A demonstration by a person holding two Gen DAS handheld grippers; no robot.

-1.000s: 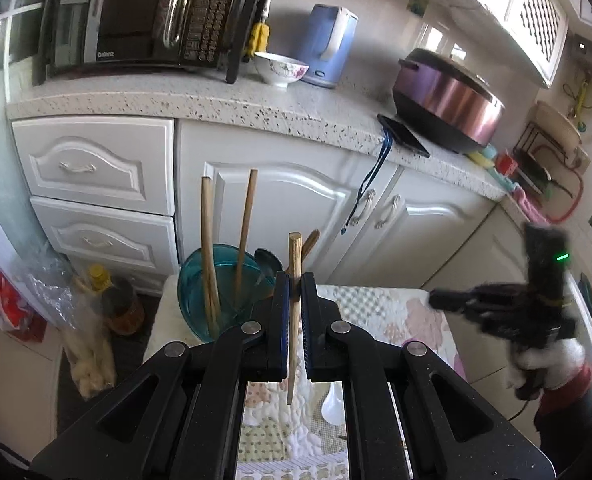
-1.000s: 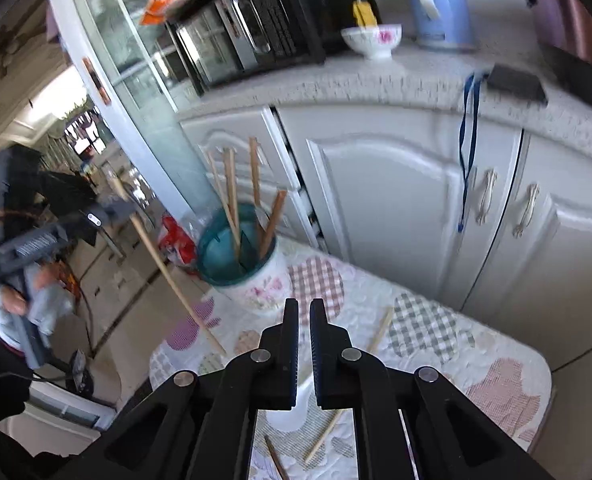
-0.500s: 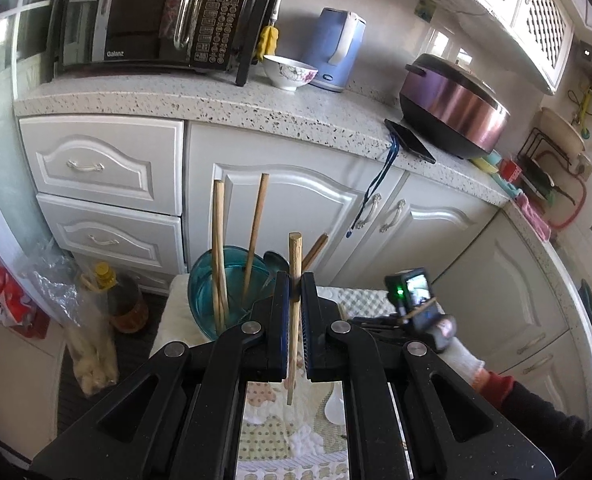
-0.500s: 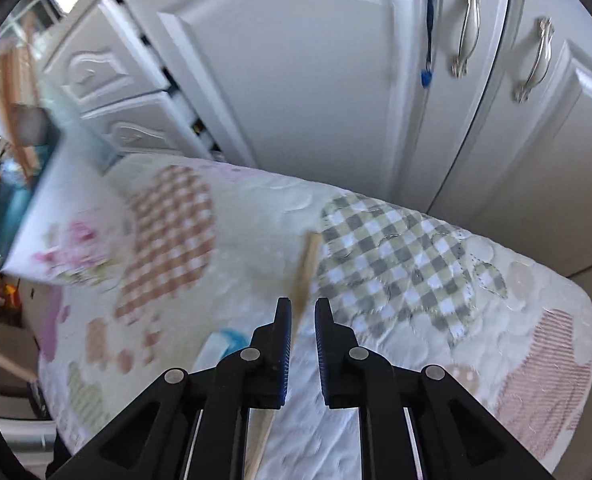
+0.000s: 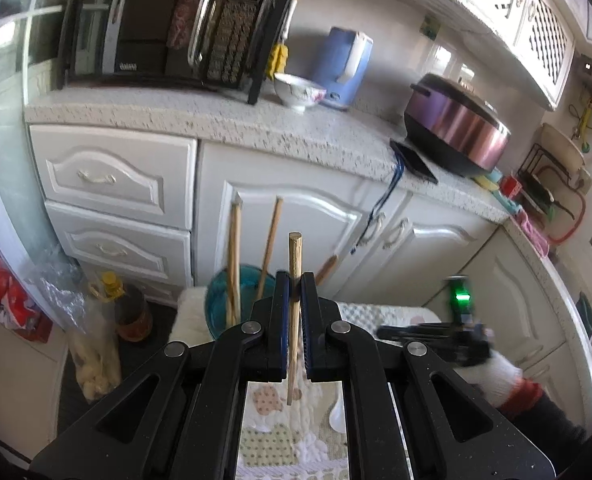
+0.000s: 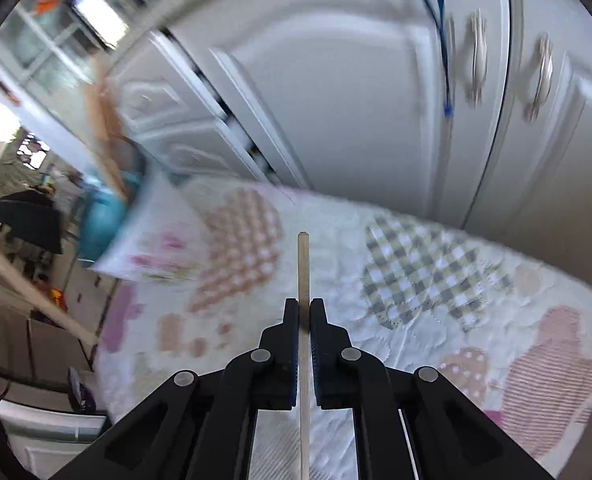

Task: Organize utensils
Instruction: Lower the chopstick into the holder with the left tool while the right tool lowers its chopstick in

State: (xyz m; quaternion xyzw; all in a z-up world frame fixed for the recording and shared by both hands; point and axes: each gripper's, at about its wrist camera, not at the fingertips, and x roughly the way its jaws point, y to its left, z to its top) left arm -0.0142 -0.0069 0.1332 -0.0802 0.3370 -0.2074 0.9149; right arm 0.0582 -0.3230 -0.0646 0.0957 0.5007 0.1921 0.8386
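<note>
Speckled stone countertop (image 5: 223,120) carried a black microwave oven (image 5: 167,32), a white floral bowl (image 5: 298,90), a pale blue electric kettle (image 5: 346,66) and a purple rice cooker (image 5: 454,128). White panelled cabinet doors (image 6: 356,92) stood below; patchwork quilted cloth (image 6: 436,280) lay before them.

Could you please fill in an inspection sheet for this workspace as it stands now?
Surface: quilted patchwork cloth on a low table.
Job's things: wooden chopstick in left tongs; pale chopstick in right tongs; teal-rimmed floral holder with upright chopsticks.
Clutter: white spoon on cloth.
Grippers: both shut on chopsticks.
Cables: blue lanyard hanging off the counter.
Surroundings: black microwave, blue kettle, purple rice cooker.
</note>
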